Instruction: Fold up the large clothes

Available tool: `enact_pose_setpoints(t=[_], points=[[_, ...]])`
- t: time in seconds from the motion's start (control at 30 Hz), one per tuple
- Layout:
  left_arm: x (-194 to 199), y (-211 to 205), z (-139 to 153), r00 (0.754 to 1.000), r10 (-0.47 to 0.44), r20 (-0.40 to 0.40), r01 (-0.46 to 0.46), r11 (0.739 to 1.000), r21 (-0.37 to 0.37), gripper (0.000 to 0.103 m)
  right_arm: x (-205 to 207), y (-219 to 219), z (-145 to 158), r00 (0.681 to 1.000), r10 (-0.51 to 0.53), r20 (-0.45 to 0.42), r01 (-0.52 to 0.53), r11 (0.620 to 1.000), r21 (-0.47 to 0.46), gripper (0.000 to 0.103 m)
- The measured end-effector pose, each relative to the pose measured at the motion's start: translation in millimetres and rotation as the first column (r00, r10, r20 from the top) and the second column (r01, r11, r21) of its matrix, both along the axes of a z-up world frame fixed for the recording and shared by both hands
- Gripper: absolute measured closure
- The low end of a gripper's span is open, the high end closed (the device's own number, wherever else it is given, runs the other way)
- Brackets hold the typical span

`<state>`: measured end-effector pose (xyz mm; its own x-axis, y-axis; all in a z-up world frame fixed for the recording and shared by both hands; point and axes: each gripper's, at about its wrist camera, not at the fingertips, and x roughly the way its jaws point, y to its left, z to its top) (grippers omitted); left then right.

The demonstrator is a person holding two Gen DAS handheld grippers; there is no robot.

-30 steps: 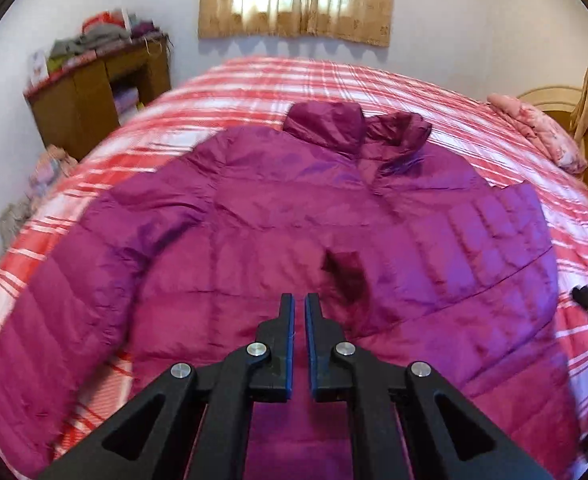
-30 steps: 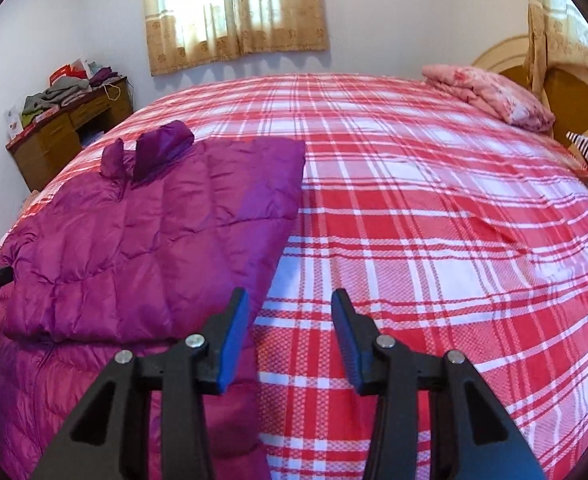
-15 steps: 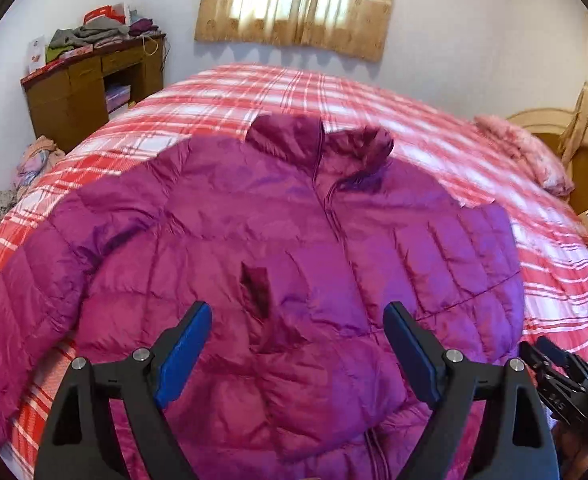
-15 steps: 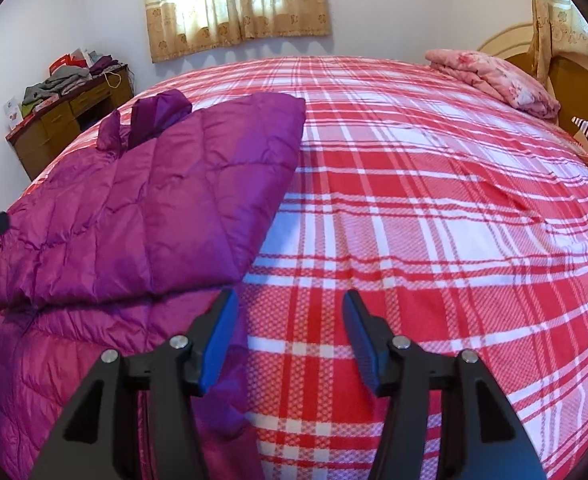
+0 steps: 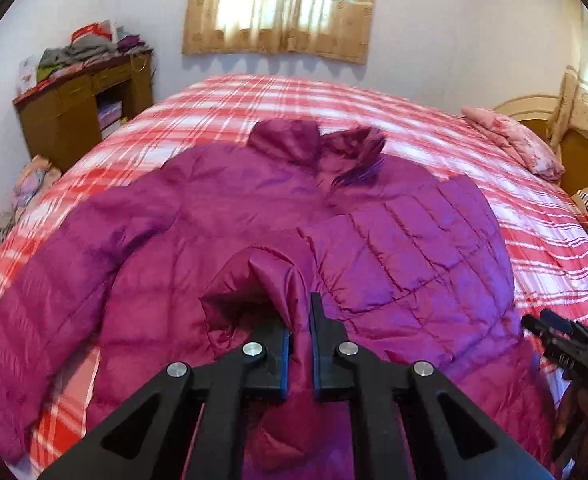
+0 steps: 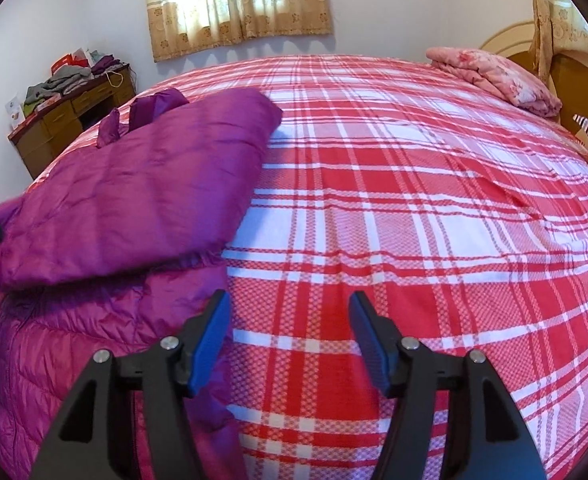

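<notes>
Beyond both pairs of jaws, a wooden desk (image 5: 82,116) stands against the far wall to the left, piled with folded clothes (image 5: 90,46), and a beige curtain (image 5: 280,6) hangs over the bright window straight ahead. A pink floral quilt (image 6: 494,76) lies bunched at the far right of the bed beside the curved wooden headboard (image 6: 574,76). Nothing lies on the bedspread ahead of the right jaws.

The purple puffer jacket (image 5: 394,240) lies spread face up on the red-and-white plaid bedspread (image 6: 414,200), collar (image 5: 314,144) pointing away from the jaws. 1 sleeve stretches out flat to the left of the left jaws; the other is folded across the body and shows as a thick, padded slab ahead and left of the right jaws.

The left gripper (image 5: 300,344) is clamped tight on a raised fold of the jacket's front, the cloth pinched up into a peak between its blue pads. The right gripper (image 6: 290,340) hangs over the bedspread with its jaws opening and nothing between them; the jacket's edge lies just beside and under its left finger, while its right finger is over bare plaid.

The jacket is shiny, slippery-looking nylon, quilted in horizontal channels and puffed with filling. The bedspread is a flat woven check with a few shallow creases.
</notes>
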<state>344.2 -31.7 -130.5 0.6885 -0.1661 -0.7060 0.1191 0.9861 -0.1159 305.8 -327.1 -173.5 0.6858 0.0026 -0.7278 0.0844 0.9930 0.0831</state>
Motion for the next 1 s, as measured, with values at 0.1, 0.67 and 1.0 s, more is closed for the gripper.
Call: enact_pose_setpoints(t=[0.1,0.67,1.0], points=[[-7,-5,-19,0.997,-0.014,-0.07,0.016,0.999,0.033,0.094,2,2,-1,1.0,0.016,-0.012,-0.016,1.0,-0.005,0.039],[13,-21,18,0.976,0.163,0.144,-0.188,0.966,0.179,0.017,96,34,58,0.987,0.116,0.11,-0.11,0.992,-0.053,0.058],[58,-18,-52,0.978,0.207,-0.002,-0.198,0.937,0.288,0.012,130,72,-4,0.974,0.227,-0.014,-0.227,0.973,-0.051,0.065]])
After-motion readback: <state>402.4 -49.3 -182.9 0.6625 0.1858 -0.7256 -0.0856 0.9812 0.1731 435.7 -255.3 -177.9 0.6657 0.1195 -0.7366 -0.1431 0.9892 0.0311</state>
